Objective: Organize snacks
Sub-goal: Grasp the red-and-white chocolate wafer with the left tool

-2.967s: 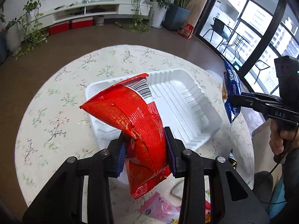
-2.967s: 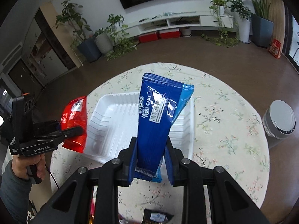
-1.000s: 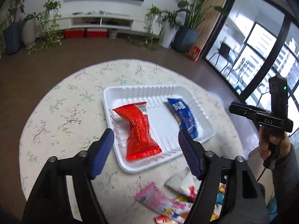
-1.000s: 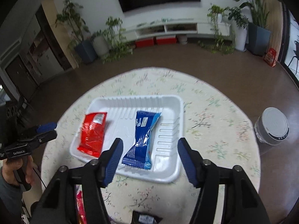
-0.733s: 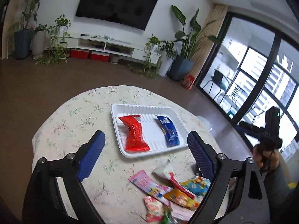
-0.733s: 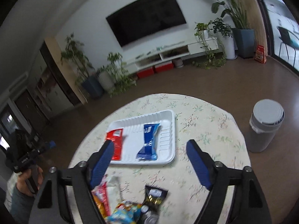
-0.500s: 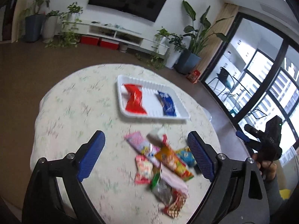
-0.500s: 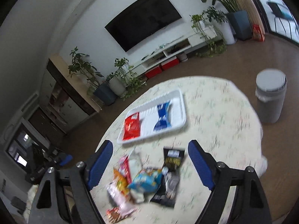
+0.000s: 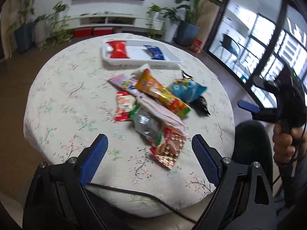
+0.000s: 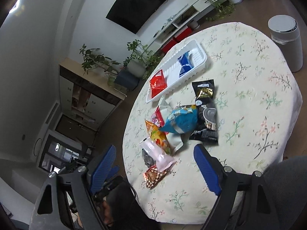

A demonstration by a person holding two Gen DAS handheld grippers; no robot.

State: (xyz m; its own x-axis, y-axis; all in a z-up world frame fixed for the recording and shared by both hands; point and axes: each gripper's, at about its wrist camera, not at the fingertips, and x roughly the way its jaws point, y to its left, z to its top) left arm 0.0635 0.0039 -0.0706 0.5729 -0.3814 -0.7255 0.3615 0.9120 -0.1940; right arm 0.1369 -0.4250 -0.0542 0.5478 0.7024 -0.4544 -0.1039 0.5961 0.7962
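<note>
A white tray at the table's far side holds a red snack bag on its left and a blue snack pack on its right. A pile of several loose snacks lies mid-table: an orange pack, a light blue bag, a black bag, a pink pack. My left gripper is open and empty over the near table edge. My right gripper is open and empty, also near that edge.
The round table has a floral cloth. A white bin stands beside the table on the right. A dark chair back is at the near right. A cable crosses the near table edge. The right gripper also shows in the left wrist view.
Both grippers let go of the red bag and the blue pack in the tray, opened wide and drew back to the near table edge, so the loose pile came into view.
</note>
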